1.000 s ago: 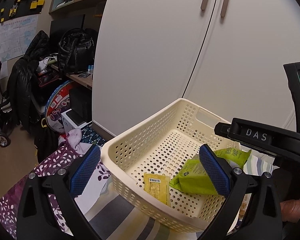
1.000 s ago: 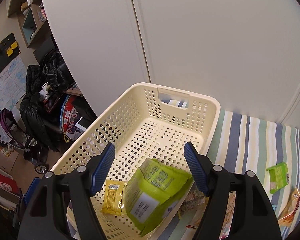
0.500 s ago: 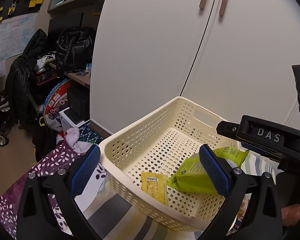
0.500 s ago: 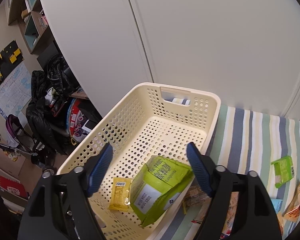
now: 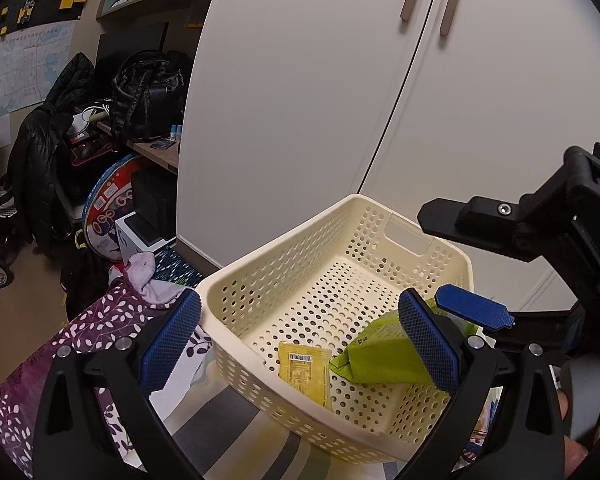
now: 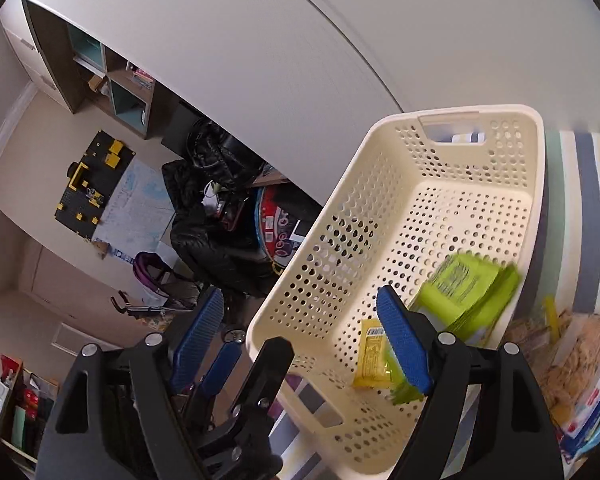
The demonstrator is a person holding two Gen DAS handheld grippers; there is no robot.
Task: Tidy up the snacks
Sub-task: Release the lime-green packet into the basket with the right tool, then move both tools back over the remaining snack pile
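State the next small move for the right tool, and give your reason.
Probably swing the right tool toward the snack packs on the striped cover: it is open and empty, and the basket already holds the green bag and yellow packet.

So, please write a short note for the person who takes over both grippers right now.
Left gripper: open, empty, above the near corner of the basket.
Right gripper: open, empty, over the basket's left rim.
Done: green bag and yellow packet lie in the basket.
Left: the snacks on the striped cloth, right of the basket, still need to go in.
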